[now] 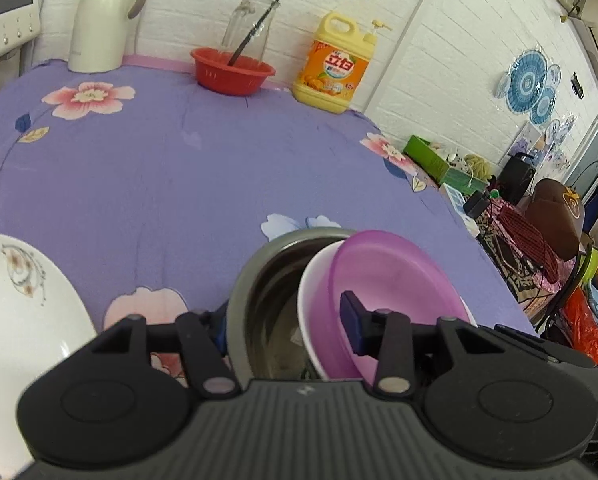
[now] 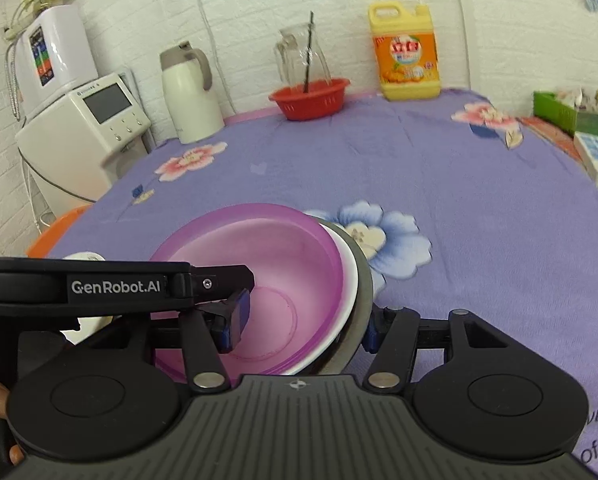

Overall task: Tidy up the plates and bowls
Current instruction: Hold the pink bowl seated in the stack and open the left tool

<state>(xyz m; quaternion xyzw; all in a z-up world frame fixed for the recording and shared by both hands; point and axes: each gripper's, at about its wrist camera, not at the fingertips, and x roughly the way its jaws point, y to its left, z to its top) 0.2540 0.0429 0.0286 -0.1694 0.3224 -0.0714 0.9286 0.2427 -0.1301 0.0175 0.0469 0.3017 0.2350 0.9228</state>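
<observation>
A stack of bowls is held between both grippers: a purple plastic bowl [image 1: 387,280] inside a white bowl [image 1: 311,300] inside a steel bowl [image 1: 267,280]. My left gripper [image 1: 287,324] is shut on the stack's rim, one finger outside the steel bowl, one inside the purple bowl. In the right wrist view my right gripper [image 2: 303,320] is shut on the opposite rim of the purple bowl [image 2: 283,256], the white bowl [image 2: 349,280] and the steel bowl [image 2: 363,280]. A white flowered plate [image 1: 23,304] lies at the left.
A purple flowered cloth [image 1: 203,168] covers the table. At the back stand a red basket [image 1: 231,70], a glass jug [image 1: 251,20], a yellow detergent bottle [image 1: 335,68] and a white thermos [image 1: 103,16]. Clutter lies beyond the right edge [image 1: 519,232].
</observation>
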